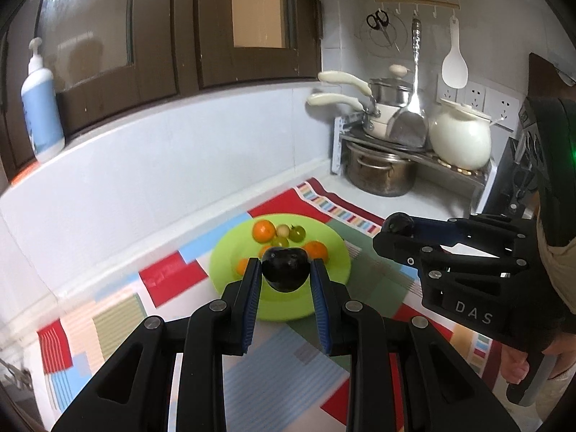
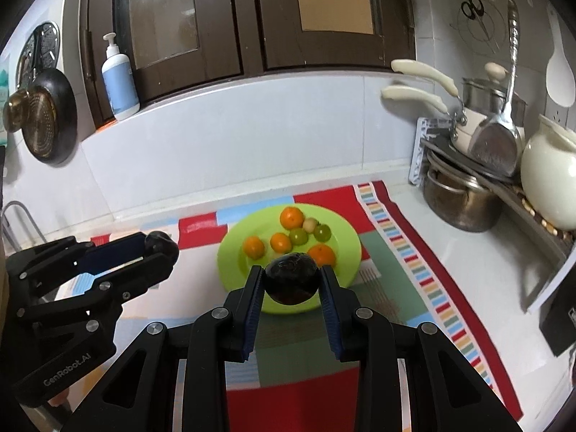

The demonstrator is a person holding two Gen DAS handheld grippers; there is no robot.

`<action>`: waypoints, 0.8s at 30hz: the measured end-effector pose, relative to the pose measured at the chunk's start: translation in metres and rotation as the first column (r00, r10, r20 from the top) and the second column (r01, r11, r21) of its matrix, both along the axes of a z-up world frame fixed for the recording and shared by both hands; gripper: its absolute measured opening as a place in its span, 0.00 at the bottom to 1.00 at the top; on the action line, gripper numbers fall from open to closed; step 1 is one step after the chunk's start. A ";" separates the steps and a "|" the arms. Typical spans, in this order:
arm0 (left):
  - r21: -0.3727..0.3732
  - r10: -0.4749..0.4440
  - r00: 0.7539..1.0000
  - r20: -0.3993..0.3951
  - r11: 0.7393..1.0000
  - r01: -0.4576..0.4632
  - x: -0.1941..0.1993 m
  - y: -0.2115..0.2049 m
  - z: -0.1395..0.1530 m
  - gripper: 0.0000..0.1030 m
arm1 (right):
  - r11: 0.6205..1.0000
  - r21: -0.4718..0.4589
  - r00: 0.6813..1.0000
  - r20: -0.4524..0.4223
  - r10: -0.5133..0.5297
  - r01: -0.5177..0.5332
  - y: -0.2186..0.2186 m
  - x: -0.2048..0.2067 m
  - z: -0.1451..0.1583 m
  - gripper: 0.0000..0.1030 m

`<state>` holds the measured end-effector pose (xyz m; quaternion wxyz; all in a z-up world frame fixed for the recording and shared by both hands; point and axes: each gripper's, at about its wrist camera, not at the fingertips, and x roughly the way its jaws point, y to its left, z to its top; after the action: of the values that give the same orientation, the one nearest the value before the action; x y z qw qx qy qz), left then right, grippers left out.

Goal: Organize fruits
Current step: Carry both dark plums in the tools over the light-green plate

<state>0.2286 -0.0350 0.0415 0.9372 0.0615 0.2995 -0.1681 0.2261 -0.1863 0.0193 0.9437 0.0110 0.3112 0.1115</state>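
A green plate (image 1: 324, 280) (image 2: 345, 252) lies on a patchwork mat and holds several oranges (image 1: 264, 231) (image 2: 291, 216), two green fruits (image 1: 297, 233) (image 2: 322, 232) and a small pale fruit (image 2: 310, 224). My left gripper (image 1: 286, 270) is shut on a dark round fruit (image 1: 285, 268), held above the plate's near side; it also shows in the right wrist view (image 2: 160, 246). My right gripper (image 2: 292, 279) is shut on another dark fruit (image 2: 292, 280) above the plate's near edge; it also shows in the left wrist view (image 1: 397, 225).
Stacked pots (image 1: 381, 172) and a white jar (image 1: 460, 136) stand on a rack at the back right. A pump bottle (image 2: 118, 79) stands on the window ledge. A pan (image 2: 46, 115) hangs on the left wall. A dark box (image 2: 561, 316) is at the right.
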 end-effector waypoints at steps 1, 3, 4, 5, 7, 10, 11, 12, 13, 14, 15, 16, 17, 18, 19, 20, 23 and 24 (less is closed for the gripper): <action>0.000 0.001 1.000 0.003 1.000 -0.001 0.002 0.001 0.001 0.27 | 1.000 0.000 1.000 0.004 0.000 0.000 0.001 0.003 0.002 0.31; 0.002 0.002 1.000 0.006 1.000 -0.002 0.007 0.001 0.002 0.27 | 1.000 0.000 1.000 0.011 0.001 -0.001 0.001 0.008 0.004 0.31; 0.004 0.004 1.000 0.007 1.000 -0.004 0.010 0.001 0.002 0.27 | 1.000 0.000 1.000 0.013 0.002 -0.002 0.002 0.010 0.005 0.31; 0.006 0.006 1.000 0.008 1.000 -0.006 0.014 0.002 0.002 0.27 | 1.000 -0.002 1.000 0.015 0.002 -0.002 0.002 0.013 0.006 0.31; 0.006 0.007 1.000 0.004 1.000 -0.007 0.021 0.002 0.001 0.27 | 1.000 -0.001 1.000 0.018 0.002 -0.002 0.003 0.018 0.007 0.31; 0.008 0.007 1.000 -0.003 1.000 -0.007 0.034 0.003 -0.001 0.27 | 1.000 -0.003 1.000 0.020 0.000 0.000 0.002 0.029 0.007 0.31; 0.009 0.007 1.000 -0.006 1.000 -0.007 0.038 0.003 -0.003 0.27 | 1.000 -0.004 1.000 0.018 0.001 -0.001 0.002 0.033 0.007 0.31; 0.009 0.006 1.000 -0.008 1.000 -0.006 0.042 0.003 -0.004 0.27 | 1.000 -0.004 1.000 0.017 0.002 -0.002 0.003 0.036 0.007 0.31; 0.011 0.006 1.000 -0.011 1.000 -0.006 0.046 0.003 -0.005 0.27 | 1.000 -0.006 1.000 0.015 0.002 -0.002 0.003 0.041 0.006 0.31; 0.012 0.007 1.000 -0.015 1.000 -0.007 0.051 0.004 -0.007 0.27 | 1.000 -0.009 1.000 0.013 0.002 -0.002 0.004 0.044 0.005 0.31; 0.013 0.007 1.000 -0.020 1.000 -0.006 0.058 0.005 -0.009 0.27 | 1.000 -0.010 1.000 0.011 0.003 -0.003 0.004 0.048 0.004 0.31; 0.015 0.006 1.000 -0.025 1.000 -0.005 0.061 0.005 -0.010 0.27 | 1.000 -0.011 1.000 0.007 0.005 -0.004 0.005 0.051 0.002 0.31; 0.018 0.004 1.000 -0.031 1.000 -0.003 0.067 0.005 -0.013 0.27 | 1.000 -0.011 1.000 0.003 0.005 -0.005 0.005 0.057 0.000 0.31; 0.021 0.002 0.999 -0.035 1.000 -0.001 0.073 0.006 -0.016 0.27 | 1.000 -0.012 1.000 0.000 0.006 -0.006 0.006 0.060 -0.002 0.31; 0.025 0.003 0.999 -0.040 1.000 -0.002 0.077 0.006 -0.018 0.27 | 1.000 -0.013 1.000 -0.006 0.007 -0.007 0.006 0.065 -0.004 0.31; 0.029 0.005 0.999 -0.048 1.000 -0.004 0.083 0.007 -0.021 0.27 | 1.000 -0.013 1.000 -0.009 0.008 -0.008 0.007 0.069 -0.006 0.31; 0.031 0.003 0.997 -0.075 1.000 0.000 0.098 0.009 -0.031 0.27 | 1.000 -0.016 1.000 -0.026 0.011 -0.012 0.010 0.083 -0.014 0.31; 0.034 0.002 0.997 -0.083 0.999 0.001 0.103 0.009 -0.034 0.27 | 1.000 -0.018 0.999 -0.032 0.013 -0.014 0.011 0.087 -0.017 0.31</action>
<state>0.3317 -0.0256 0.0075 0.9229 0.0701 0.3408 -0.1650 0.3136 -0.1757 0.0023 0.9380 0.0021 0.3271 0.1150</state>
